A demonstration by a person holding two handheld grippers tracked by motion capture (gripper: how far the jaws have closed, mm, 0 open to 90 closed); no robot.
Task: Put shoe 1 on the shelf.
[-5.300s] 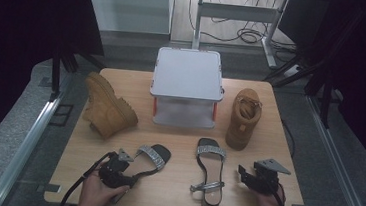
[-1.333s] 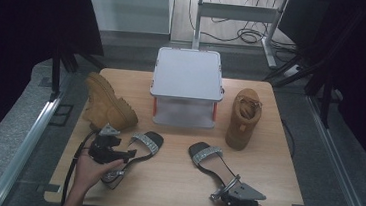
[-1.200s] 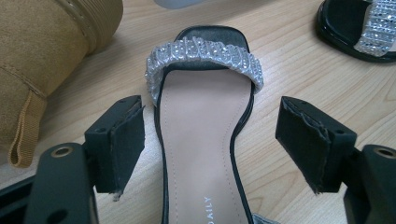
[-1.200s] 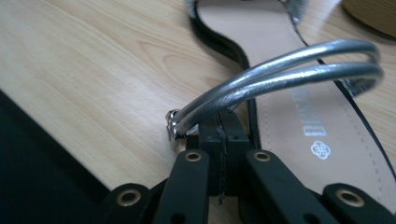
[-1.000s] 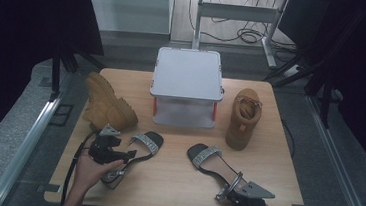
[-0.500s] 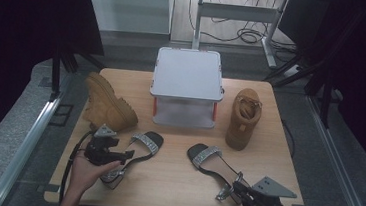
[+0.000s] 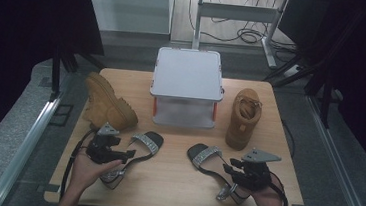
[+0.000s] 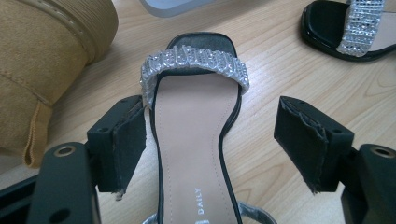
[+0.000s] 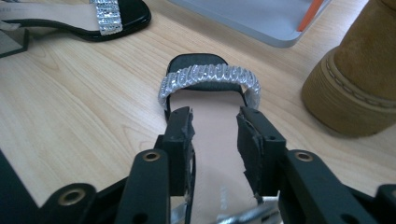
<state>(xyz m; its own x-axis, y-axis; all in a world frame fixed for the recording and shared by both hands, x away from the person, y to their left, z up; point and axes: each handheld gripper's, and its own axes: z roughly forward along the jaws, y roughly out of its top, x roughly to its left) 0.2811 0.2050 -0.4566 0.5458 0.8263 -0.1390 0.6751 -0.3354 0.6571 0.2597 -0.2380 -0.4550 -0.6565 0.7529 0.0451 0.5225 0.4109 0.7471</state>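
Sandals are being squared up in front of the lidded box (image 7: 187,86), the right gripper (image 9: 215,135) just opening off the right sandal (image 7: 215,167), the left gripper (image 8: 219,140) spread wide astride the left sandal (image 8: 196,126), which probably is to be clamped next.

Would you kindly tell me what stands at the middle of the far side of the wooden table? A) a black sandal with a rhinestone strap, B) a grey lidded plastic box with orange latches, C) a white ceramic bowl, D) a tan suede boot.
B: the grey lidded plastic box with orange latches stands mid-table at the far side, between the two tan boots, with the sandals nearer the person.
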